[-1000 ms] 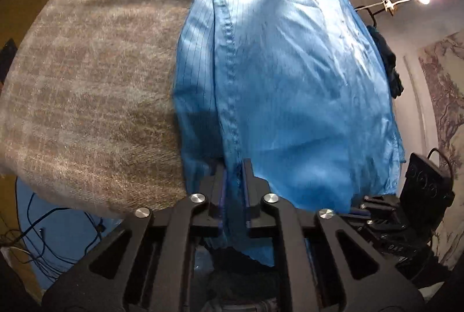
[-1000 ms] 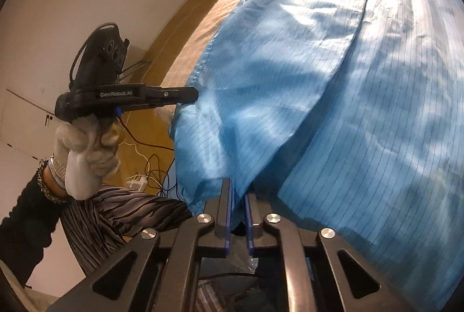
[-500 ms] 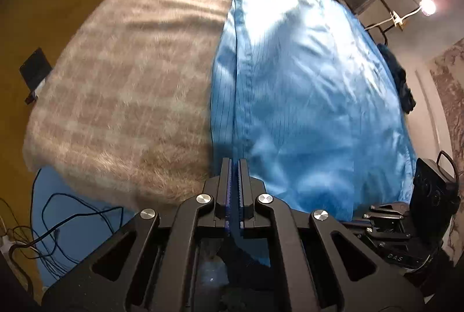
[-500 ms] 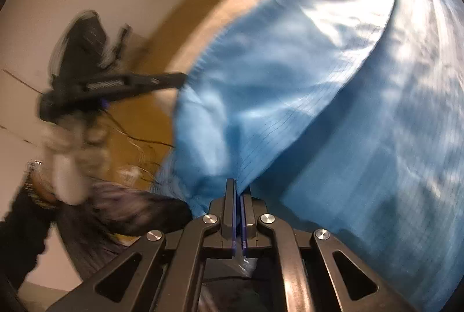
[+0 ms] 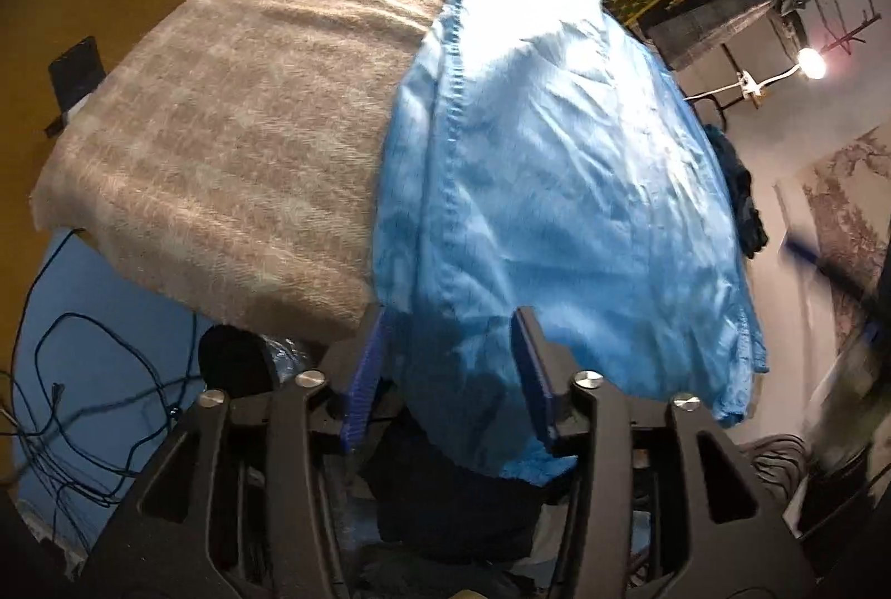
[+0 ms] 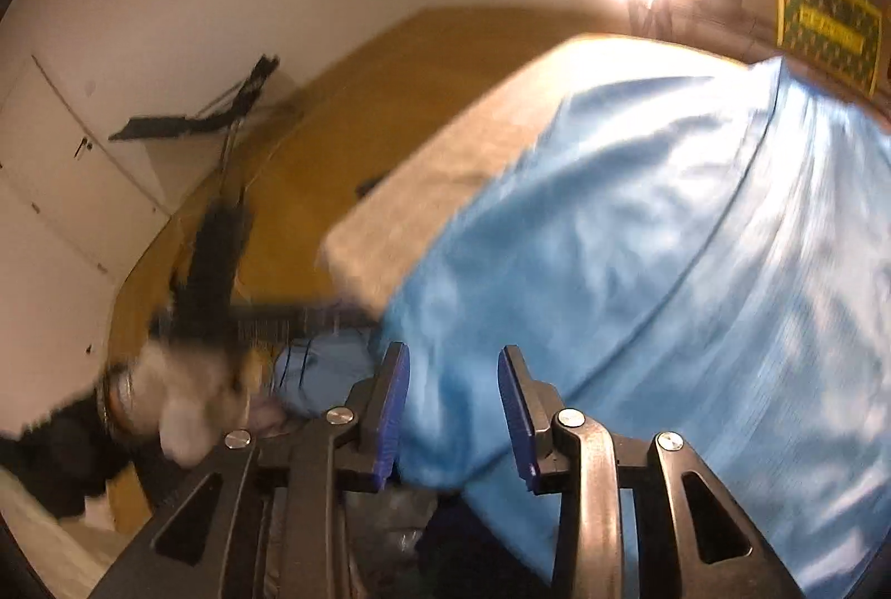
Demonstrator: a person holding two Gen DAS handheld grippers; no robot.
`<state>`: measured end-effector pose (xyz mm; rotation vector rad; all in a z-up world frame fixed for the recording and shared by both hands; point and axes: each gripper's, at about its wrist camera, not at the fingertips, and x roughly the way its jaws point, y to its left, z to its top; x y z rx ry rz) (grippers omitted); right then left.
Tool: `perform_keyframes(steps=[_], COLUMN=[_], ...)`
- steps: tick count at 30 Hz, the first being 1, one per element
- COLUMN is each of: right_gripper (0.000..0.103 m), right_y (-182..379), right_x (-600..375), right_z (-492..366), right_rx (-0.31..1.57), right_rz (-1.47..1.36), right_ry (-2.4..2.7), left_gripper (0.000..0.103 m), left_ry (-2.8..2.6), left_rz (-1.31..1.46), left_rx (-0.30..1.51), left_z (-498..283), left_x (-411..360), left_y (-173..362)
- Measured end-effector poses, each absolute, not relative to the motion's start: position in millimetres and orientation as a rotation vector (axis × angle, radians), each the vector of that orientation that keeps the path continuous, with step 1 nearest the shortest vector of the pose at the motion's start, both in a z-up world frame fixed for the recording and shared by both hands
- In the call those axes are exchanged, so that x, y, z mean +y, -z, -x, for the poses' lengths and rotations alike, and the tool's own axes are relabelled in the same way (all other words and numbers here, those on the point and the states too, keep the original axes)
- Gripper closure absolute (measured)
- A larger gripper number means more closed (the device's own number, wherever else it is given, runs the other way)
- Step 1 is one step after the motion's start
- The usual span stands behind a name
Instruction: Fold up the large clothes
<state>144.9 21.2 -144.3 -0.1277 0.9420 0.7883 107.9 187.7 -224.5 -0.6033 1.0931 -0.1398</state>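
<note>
In the left wrist view we see our left gripper (image 5: 451,348) with its jaws just opened and spread. The thin light-blue pinstriped garment (image 5: 557,187) hangs loosely between them, its near edge draping off the beige checked blanket-covered surface (image 5: 223,142).

In the blurred right wrist view, our right gripper (image 6: 451,398) has likewise just opened, jaws apart, blue cloth lying between without being pinched. The gloved left hand (image 6: 189,410) shows at left.
</note>
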Motion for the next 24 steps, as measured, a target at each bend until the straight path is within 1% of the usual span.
perform_keyframes(steps=[3,5,8,14,15,16,17,19,21,23,24], right_gripper=[0.067,0.065,0.065,0.065,0.065,0.065,0.065,0.065,0.065,0.061,0.053], right_y=[136,141,161,215,225,233,240,253,262,265,263], right_x=[37,49,70,102,107,108,112,118,124,128,131], right_z=[-183,-205,-243,-303,-312,-316,-321,-331,-339,-343,-345], right_rx=[0.913,0.936,0.977,1.081,1.106,1.121,1.136,1.169,1.196,1.207,1.206], right_rz=[0.117,0.091,0.086,0.052,0.039,0.034,0.028,0.018,0.001,-0.012,-0.014], right_ry=[-0.766,-0.76,-0.732,-0.653,-0.645,-0.639,-0.629,-0.613,-0.604,-0.609,-0.616], left_gripper=[0.049,0.049,0.049,0.051,0.065,0.086,0.093,0.1,0.1,0.101,0.101], left_ry=[0.09,0.076,0.084,0.108,0.13,0.15,0.179,0.202,0.237,0.264,0.273], left_rz=[0.612,0.627,0.693,0.737,0.74,0.742,0.75,0.747,0.712,0.683,0.675], left_rx=[1.1,1.106,1.13,1.071,1.068,1.078,1.085,1.054,1.011,0.981,0.972], left_z=[-115,-120,-127,-138,-142,-145,-149,-151,-151,-149,-149], left_x=[197,202,208,210,208,206,203,199,194,189,187], left_y=[234,241,256,261,261,263,264,259,246,236,232])
